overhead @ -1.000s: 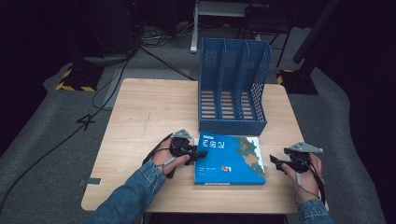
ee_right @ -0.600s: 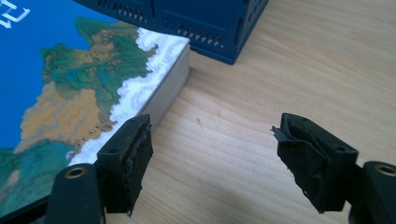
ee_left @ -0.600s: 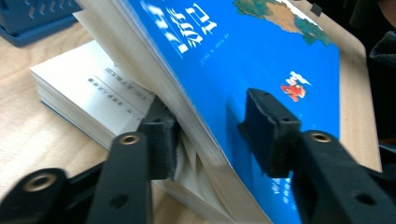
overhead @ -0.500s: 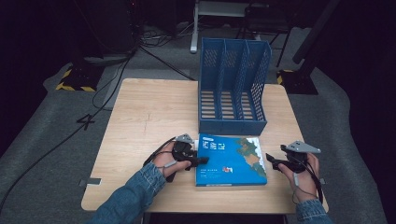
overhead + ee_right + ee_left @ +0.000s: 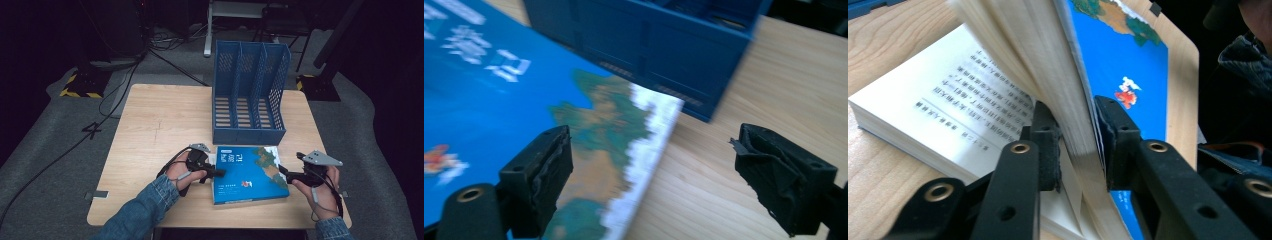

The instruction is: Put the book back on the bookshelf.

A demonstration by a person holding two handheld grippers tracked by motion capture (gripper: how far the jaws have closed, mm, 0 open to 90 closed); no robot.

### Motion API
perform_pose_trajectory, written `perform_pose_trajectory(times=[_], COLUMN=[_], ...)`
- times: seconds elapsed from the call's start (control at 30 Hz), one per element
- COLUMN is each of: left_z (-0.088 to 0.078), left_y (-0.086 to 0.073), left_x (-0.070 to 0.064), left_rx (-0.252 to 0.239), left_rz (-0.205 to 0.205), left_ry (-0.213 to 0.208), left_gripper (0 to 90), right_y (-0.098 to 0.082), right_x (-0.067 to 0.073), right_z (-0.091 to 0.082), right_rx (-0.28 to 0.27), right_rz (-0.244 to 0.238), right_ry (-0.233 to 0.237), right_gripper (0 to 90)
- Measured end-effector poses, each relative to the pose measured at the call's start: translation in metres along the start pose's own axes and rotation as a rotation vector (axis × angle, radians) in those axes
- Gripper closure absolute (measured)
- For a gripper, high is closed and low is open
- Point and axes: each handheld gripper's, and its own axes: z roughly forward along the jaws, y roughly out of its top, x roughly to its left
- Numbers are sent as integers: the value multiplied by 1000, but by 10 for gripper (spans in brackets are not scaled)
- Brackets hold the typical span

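On the near edge of the table [image 5: 150, 125], before the blue file rack [image 5: 248, 95], the book [image 5: 247, 175] lies flat: the left gripper [image 5: 1075, 145] has just clamped its cover and top pages, while the right gripper [image 5: 651, 175] has been opening empty beside its far edge and should take that edge squarely before any lift.

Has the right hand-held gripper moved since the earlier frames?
Yes. The right hand-held gripper has closed in leftward on the book, toward the blue file rack.

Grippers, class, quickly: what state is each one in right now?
Left gripper: jaws just closed on the front part of the book.
Right gripper: jaws just opened, holding nothing.
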Motion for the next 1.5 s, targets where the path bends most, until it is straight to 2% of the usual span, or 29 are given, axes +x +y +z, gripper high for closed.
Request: perform_pose_trajectory(times=[0.07, 0.17, 0.23, 0.3, 0.43, 0.57, 0.6, 0.63, 0.67, 0.77, 0.83, 1.0, 1.17, 1.2, 1.23, 1.3, 1.4, 1.43, 1.5], left_z=[-2, -4, -6, -6, -7, -8, -8, -8, -8, -5, -4, -2, -2, -2, -3, -3, -2, -2, -2], left_y=[5, 9, 16, 18, 28, 37, 37, 40, 41, 44, 46, 47, 47, 47, 46, 46, 47, 47, 47], left_x=[-5, -10, -16, -16, -18, -22, -22, -23, -24, -24, -23, -23, -22, -22, -19, -18, -18, -18, -18], left_rx=[9, 8, 3, 3, 10, 16, 16, 16, 19, 27, 32, 32, 29, 29, 28, 21, 24, 25, 24], left_rz=[9, 10, 8, 0, -23, -18, -18, -20, -14, -13, -18, -25, -44, -44, -72, -88, -96, -102, -101], left_ry=[1, 5, 8, 4, -13, -23, -23, -24, -25, -31, -35, -40, -48, -48, -71, -85, -87, -88, -85], left_gripper=[760, 777, 780, 784, 785, 786, 786, 786, 786, 786, 786, 786, 786, 786, 786, 786, 786, 786, 786], right_y=[5, 9, 14, 15, 21, 22, 22, 22, 22, 21, 20, 17, 13, 12, 10, 7, 4, 2, -2], right_x=[11, 18, 29, 34, 57, 76, 76, 85, 85, 102, 109, 120, 134, 137, 140, 144, 150, 151, 155], right_z=[-4, -5, -8, -10, -14, -14, -14, -14, -14, -11, -8, -2, 9, 12, 16, 22, 28, 30, 32], right_rx=[-24, -32, -45, -52, -80, -86, -86, -89, -89, -67, -57, -25, 10, 23, 46, 73, 93, 100, 96], right_rz=[-42, -58, -80, -93, -157, -207, -207, -233, -233, -289, -299, -321, -368, -383, -408, -437, -458, -475, -522], right_ry=[6, 18, 43, 51, 85, 97, 97, 105, 105, 115, 133, 140, 159, 162, 160, 154, 155, 166, 146], right_gripper=[203, 203, 202, 198, 184, 182, 182, 180, 180, 188, 189, 181, 183, 194, 205, 205, 176, 169, 157])
